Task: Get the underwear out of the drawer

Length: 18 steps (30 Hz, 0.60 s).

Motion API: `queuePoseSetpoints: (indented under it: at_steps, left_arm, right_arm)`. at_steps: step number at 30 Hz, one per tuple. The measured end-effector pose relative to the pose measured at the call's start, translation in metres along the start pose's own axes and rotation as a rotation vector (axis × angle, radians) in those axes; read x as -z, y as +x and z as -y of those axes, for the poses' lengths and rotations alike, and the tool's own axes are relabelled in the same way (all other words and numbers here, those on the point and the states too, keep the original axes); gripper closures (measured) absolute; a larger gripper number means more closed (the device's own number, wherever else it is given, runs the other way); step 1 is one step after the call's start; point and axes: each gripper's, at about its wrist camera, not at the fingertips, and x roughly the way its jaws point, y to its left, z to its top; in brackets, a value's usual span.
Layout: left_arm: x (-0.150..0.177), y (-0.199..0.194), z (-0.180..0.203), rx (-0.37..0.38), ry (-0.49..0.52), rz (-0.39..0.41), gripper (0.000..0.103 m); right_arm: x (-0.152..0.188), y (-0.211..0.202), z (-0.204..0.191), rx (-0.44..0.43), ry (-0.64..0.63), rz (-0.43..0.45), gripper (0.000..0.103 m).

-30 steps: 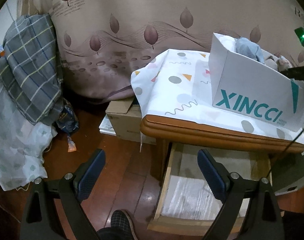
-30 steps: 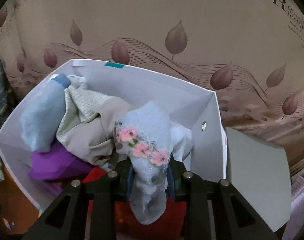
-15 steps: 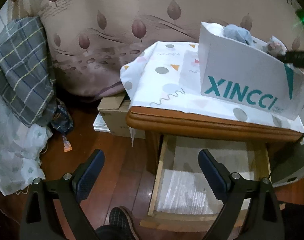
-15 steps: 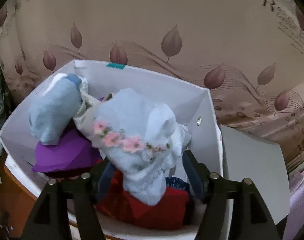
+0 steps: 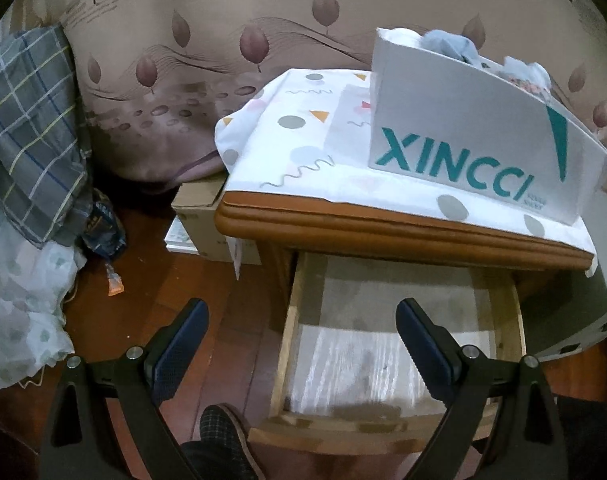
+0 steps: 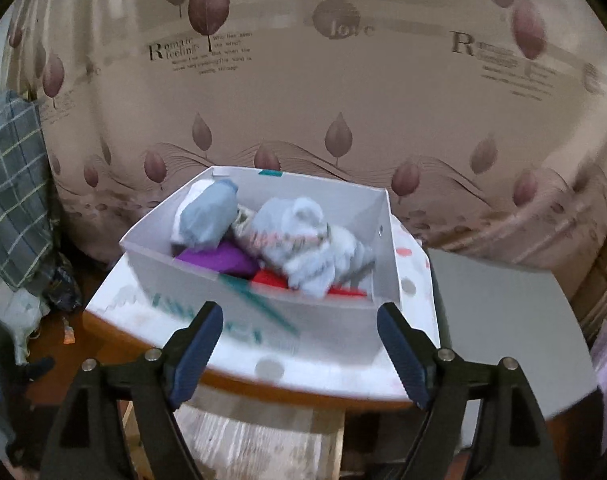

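The white box [image 6: 263, 312] with teal lettering stands on the bench [image 5: 383, 232], on a white cloth [image 5: 303, 148] printed with dots and triangles, and serves here as the landmark. Inside the box lies the pale blue underwear [image 6: 307, 240] with a band of pink flowers, crumpled on top of a red piece [image 6: 269, 279] and just beside a purple piece [image 6: 219, 258]. A grey-blue bundle [image 6: 207, 216] sits in the box's far left corner. From the left wrist view, only the tops of the clothes [image 5: 447, 46] show above the box's rim.

The right tool [image 6: 299, 344] hangs in front of the box, on the near side, apart from it. Its jaws are spreading wide and nothing is between them; the underwear is released and rests in the box. This view is somewhat blurred.

Below the box, under the bench's front edge, the drawer [image 5: 383, 344] stands pulled out. Its pale lined bottom shows and no clothing is visible in it. The left tool [image 5: 299, 336] hovers over the drawer's left side with its jaws wide apart, grasping nothing.

To the left of the box, down on the wooden floor [image 5: 143, 280], is a cardboard carton [image 5: 199, 220], and farther left a grey checked cloth [image 5: 27, 128]. Behind the box hangs a beige curtain [image 6: 343, 100] with leaf prints. A shoe tip [image 5: 223, 436] shows at the bottom edge of the left wrist view.
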Motion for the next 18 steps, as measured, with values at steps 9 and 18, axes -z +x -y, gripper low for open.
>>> queuePoseSetpoints:
  at_steps: [9, 18]
  left_arm:
    - [0.030, -0.003, 0.024, 0.020, 0.062, -0.014, 0.009]
    - [0.058, -0.003, 0.036, 0.040, 0.082, -0.057, 0.010]
  right_arm:
    - [0.116, 0.005, -0.021, 0.011, 0.033, -0.168, 0.021]
    - [0.159, 0.005, -0.023, 0.009, 0.039, -0.245, 0.021]
